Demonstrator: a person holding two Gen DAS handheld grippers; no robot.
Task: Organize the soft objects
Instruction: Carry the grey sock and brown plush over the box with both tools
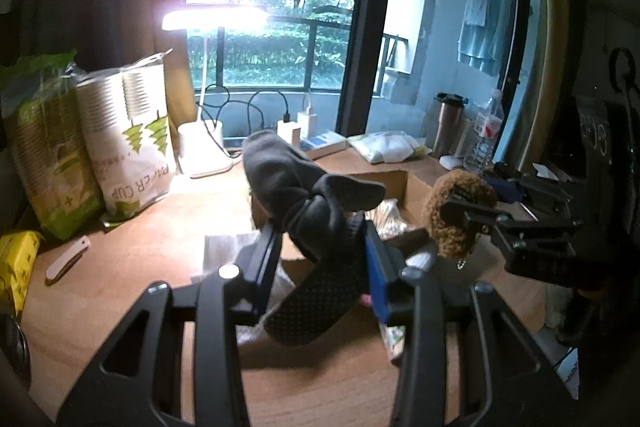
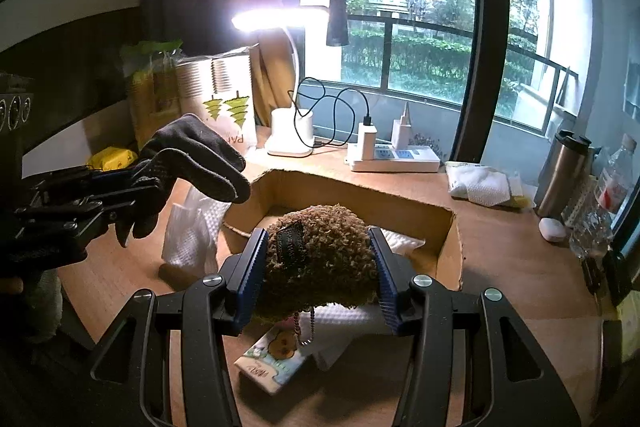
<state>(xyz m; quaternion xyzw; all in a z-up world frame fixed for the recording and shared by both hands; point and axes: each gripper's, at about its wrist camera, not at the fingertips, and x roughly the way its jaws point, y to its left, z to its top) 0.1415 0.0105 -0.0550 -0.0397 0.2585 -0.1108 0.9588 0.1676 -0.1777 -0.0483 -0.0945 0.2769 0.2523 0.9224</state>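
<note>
My left gripper (image 1: 322, 247) is shut on a dark grey glove (image 1: 304, 187) with a dotted palm, held up above the desk; it also shows in the right wrist view (image 2: 192, 163), left of the box. My right gripper (image 2: 320, 259) is shut on a brown fuzzy plush toy (image 2: 320, 255) with a small ball chain hanging below it, held over the near side of an open cardboard box (image 2: 448, 251). The plush and the right gripper also show at the right of the left wrist view (image 1: 456, 215).
White tissue packs (image 2: 188, 227) lie left of and inside the box. A small picture card (image 2: 272, 359) lies under the plush. A lit desk lamp (image 2: 288, 135), power strip (image 2: 396, 155), paper-cup bags (image 1: 124, 135), steel flask (image 2: 560, 175) and water bottle (image 2: 608, 187) stand around the wooden desk.
</note>
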